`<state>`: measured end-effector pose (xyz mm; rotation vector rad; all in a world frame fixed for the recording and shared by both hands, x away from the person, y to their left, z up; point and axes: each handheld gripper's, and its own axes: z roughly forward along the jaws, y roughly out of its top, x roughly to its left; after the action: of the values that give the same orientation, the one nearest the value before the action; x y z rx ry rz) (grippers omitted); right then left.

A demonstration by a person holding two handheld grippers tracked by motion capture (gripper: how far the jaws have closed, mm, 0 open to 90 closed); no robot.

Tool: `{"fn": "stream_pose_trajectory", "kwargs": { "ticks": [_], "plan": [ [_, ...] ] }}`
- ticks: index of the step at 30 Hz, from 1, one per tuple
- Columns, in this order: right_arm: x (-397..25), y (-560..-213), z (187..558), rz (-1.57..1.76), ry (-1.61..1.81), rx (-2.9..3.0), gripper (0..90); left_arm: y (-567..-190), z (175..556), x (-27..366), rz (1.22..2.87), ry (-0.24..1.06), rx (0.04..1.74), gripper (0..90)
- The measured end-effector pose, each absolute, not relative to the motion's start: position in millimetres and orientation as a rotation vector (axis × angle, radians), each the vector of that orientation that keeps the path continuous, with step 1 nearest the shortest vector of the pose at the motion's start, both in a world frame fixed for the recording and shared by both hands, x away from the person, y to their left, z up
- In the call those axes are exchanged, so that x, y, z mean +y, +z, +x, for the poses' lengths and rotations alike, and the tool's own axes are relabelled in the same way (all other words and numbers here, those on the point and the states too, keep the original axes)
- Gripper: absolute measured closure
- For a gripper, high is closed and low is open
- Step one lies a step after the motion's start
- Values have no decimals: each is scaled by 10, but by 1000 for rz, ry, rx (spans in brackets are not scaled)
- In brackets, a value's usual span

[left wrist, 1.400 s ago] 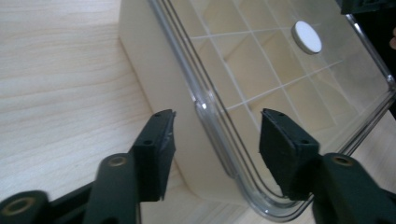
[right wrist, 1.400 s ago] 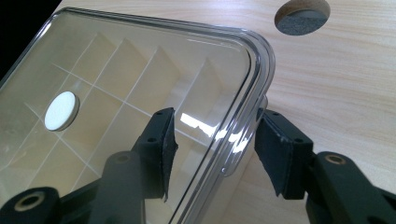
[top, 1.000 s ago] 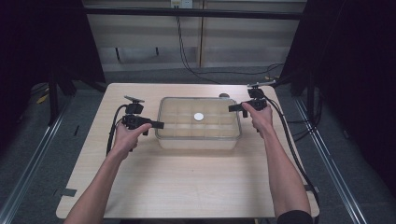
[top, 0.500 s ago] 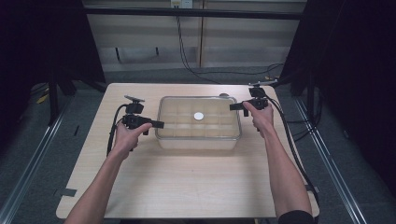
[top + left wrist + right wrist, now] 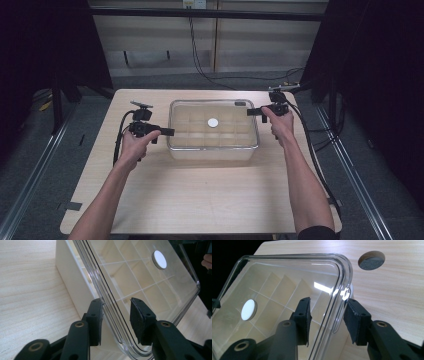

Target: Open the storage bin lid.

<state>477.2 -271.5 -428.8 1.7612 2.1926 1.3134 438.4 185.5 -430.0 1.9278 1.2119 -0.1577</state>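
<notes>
A clear plastic lid [image 5: 214,125] lies on a white compartment box [image 5: 212,150] that sits a little toward the far edge of the tabletop [image 5: 200,200], midway between its left and right edges. The lid is glossy and transparent, with rounded corners, a stepped rim and a small white disc [image 5: 213,122] at its middle; through it a grid of pale dividers shows. The left gripper [image 5: 115,315] straddles the lid's left rim, jaws apart, one above and one below, not yet clamped. The right gripper [image 5: 327,315] brackets the opposite rim near a rounded corner, jaws likewise apart. Taking opposite edges would probably let both hands lift the lid level. The tabletop is pale wood grain with a round cable hole [image 5: 371,260].
</notes>
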Motion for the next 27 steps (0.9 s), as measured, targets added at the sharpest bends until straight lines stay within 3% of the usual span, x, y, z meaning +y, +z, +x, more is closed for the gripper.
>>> {"fn": "stream_pose_trajectory", "kwargs": {
  "ticks": [7, 27],
  "plan": [
    [-2709, -4221, 4758, 1761, 1392, 2171, 635, -4285, 4375, 1825, 1922, -176, 1194, 638],
    [-2744, -4145, 4632, 1769, 1409, 2134, 670, -4263, 4346, 1860, 1894, -183, 1175, 700]
  ]
}}
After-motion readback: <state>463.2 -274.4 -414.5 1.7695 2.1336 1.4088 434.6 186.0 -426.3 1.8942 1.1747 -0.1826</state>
